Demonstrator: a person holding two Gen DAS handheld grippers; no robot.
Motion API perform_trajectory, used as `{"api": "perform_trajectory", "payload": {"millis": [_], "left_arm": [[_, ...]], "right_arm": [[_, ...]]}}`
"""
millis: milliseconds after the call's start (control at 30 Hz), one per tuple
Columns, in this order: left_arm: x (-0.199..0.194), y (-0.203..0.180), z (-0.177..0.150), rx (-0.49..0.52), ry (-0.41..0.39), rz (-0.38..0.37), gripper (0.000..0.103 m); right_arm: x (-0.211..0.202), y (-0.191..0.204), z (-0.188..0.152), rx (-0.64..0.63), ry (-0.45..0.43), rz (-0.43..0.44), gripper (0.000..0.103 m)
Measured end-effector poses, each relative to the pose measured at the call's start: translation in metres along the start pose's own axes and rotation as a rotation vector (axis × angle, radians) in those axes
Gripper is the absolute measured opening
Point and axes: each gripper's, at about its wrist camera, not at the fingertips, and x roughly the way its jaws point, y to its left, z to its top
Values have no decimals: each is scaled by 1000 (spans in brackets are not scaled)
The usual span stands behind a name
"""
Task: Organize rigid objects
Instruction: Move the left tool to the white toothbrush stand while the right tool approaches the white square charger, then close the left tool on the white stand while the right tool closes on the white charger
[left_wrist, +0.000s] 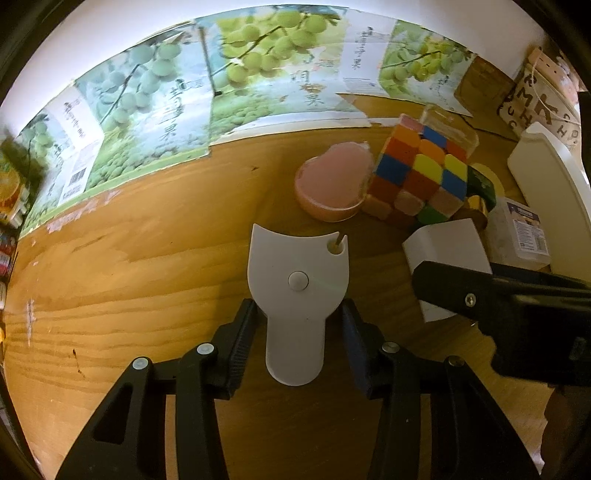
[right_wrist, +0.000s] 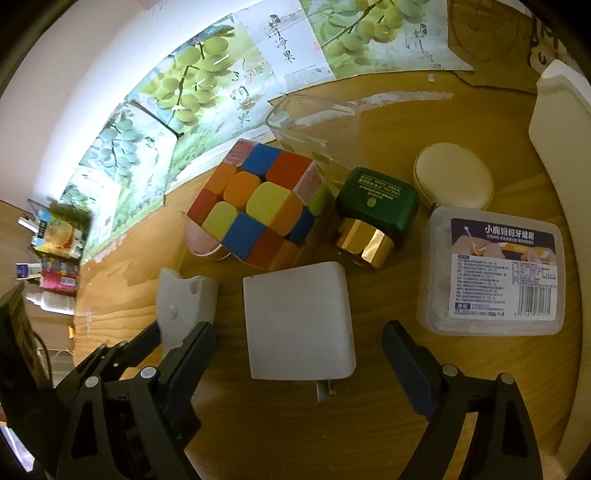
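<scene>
A white flat plastic piece (left_wrist: 297, 295) with a round button lies on the wooden table between the fingers of my left gripper (left_wrist: 299, 332). The jaws stand open on both sides of its narrow stem with small gaps. The piece also shows in the right wrist view (right_wrist: 184, 306). My right gripper (right_wrist: 299, 354) is open around a white charger block (right_wrist: 297, 321), its prongs pointing toward me. The block also shows in the left wrist view (left_wrist: 447, 254). A Rubik's cube (right_wrist: 258, 206) leans on a pink heart-shaped box (left_wrist: 332, 184).
A green jar with gold band (right_wrist: 376, 218), a round cream case (right_wrist: 454, 181), a labelled plastic box (right_wrist: 495, 273), a clear container (right_wrist: 306, 118) and a white board (right_wrist: 561, 129) crowd the right. Fruit posters (left_wrist: 155, 122) line the back wall. Bottles (right_wrist: 51, 280) sit far left.
</scene>
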Motion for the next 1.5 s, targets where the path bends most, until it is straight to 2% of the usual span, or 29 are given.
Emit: {"api": "perform_trajectory", "payload": {"millis": [133,233,467,600,933,1233,1267,1300,1500], "left_arm": [[-3,9,-5,-23,0,4,49],[-3,13,-7,-36,-3,3,49],[-5,19,-8,-67,-5,-15,48],[-6,22,-7,-95,-9,-21,48],[-12,26,-10,-129,-30,-45,48],[-23,27,-11,-153,-69,-68,46],[-25,27,-12,-156,-75,-68,44],[-27,27,-12,-159,-80,-68,32],[-31,33,-17,-213,-78,-84,32]], "right_arm": [[3,5,1,-24,7,-45,92],[5,11,1,-57,9,-95,87],[8,22,2,-126,14,-177,67],[9,28,1,-146,17,-159,56],[7,28,-6,-160,29,-149,56],[-3,16,-22,-135,59,-99,56],[-4,16,-23,-133,61,-94,56],[-6,16,-24,-132,63,-90,56],[-17,19,-32,-158,57,-79,56]]}}
